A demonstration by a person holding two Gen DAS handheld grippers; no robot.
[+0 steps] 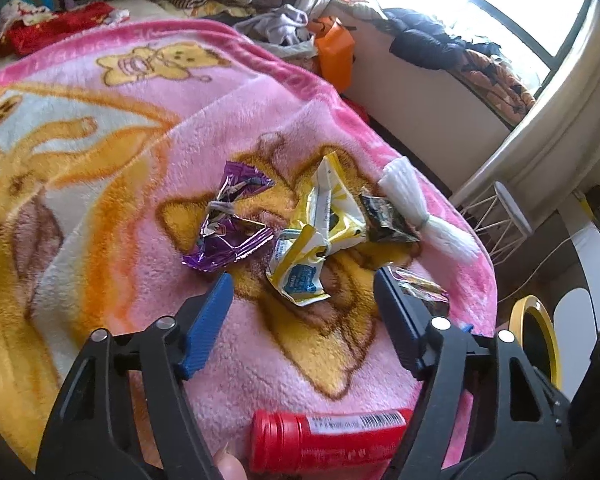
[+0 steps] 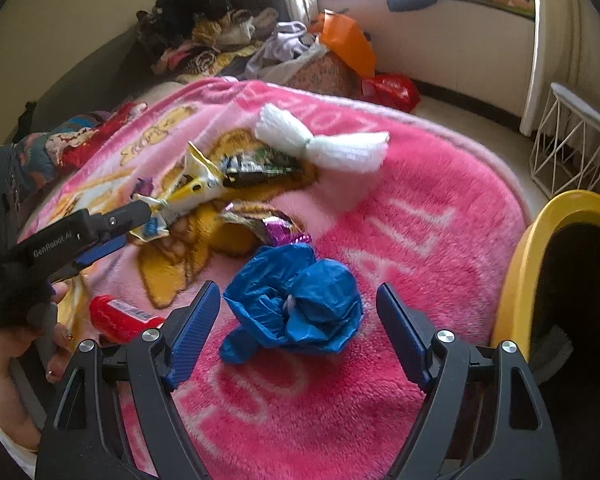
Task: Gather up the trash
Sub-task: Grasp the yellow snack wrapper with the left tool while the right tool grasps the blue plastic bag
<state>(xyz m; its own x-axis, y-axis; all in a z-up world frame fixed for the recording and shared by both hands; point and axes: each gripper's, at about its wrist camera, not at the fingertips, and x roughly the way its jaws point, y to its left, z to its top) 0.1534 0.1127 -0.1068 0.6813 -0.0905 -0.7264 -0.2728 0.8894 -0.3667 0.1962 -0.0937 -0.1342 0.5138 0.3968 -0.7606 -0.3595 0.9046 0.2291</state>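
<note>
1. Hovering over a pink blanket (image 1: 112, 128) in the left wrist view, the left tongs (image 1: 303, 280) stand wide apart with nothing between them. Just beyond their tips lies a crumpled yellow wrapper (image 1: 320, 224), with a purple wrapper (image 1: 230, 224) left of it, a black wrapper (image 1: 384, 220) right of it and a white yarn bundle (image 1: 416, 208) further right. A red bottle (image 1: 324, 440) lies at the lower centre.
2. In the right wrist view, the right tongs (image 2: 299, 288) are spread open, empty, around a crumpled blue plastic bag (image 2: 296, 304) lying on the blanket at centre. A yellow bin (image 2: 520, 260) stands at the right edge. The left tongs appear at middle left, their tips at the yellow wrapper.
</note>
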